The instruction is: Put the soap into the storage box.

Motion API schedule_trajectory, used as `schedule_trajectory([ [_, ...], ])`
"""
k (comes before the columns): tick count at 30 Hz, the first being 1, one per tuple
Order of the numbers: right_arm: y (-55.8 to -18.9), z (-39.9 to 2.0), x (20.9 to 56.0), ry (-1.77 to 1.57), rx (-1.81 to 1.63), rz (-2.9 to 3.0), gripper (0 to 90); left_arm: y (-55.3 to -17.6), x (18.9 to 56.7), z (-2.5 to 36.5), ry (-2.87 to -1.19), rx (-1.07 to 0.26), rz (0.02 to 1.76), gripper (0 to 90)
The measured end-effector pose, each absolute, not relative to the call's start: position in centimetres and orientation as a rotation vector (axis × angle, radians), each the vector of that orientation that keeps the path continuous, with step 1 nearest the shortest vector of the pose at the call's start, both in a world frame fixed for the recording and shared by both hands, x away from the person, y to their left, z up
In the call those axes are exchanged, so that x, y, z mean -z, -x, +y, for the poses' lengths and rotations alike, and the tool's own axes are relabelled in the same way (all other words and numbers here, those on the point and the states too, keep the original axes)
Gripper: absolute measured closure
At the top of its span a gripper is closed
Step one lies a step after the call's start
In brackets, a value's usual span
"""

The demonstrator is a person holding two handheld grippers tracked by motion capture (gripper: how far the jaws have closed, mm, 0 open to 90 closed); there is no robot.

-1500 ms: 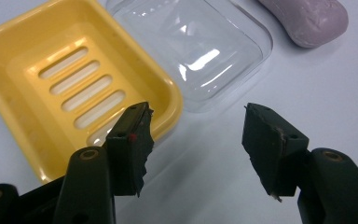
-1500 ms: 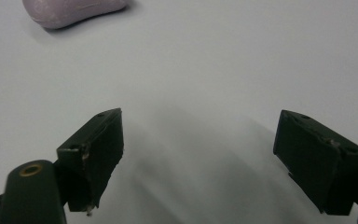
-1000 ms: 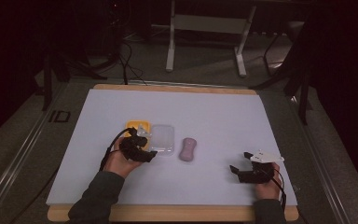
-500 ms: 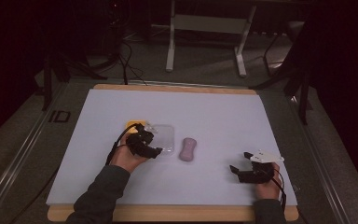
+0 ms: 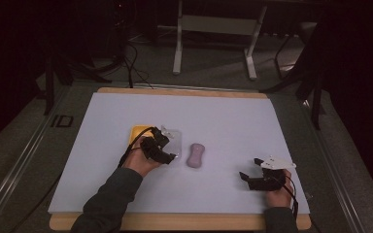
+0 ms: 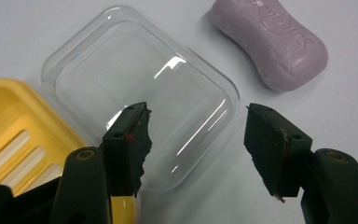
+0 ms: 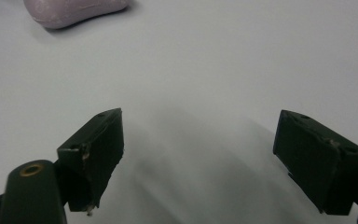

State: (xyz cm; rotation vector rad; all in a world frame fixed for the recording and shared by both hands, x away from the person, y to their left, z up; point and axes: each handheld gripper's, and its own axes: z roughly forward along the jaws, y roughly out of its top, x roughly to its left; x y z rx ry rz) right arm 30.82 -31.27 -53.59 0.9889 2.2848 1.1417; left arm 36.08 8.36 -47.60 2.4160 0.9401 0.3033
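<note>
Left gripper [image 5: 167,145] sat out over mid-table, left forearm angled in from the bottom edge with its dark sleeve, cable looped over the hand. In the left gripper view its jaws had just been opening and stood apart, pads [image 6: 131,140] pressing on nothing. Right gripper [image 5: 251,171] was low near the front right corner, pointed leftward, grey plate on top, hand behind it. Its jaws stood wide apart, nothing between the pads [image 7: 100,144].
</note>
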Motion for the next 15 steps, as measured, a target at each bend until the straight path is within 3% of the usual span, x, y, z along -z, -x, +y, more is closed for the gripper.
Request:
schedule_trajectory([
  [15, -30.8, -31.2, 53.6, -0.987, -1.138, 2.283, 15.8, -36.7, 47.1, 6.8, -2.422, -0.299, 0.915, 39.9],
])
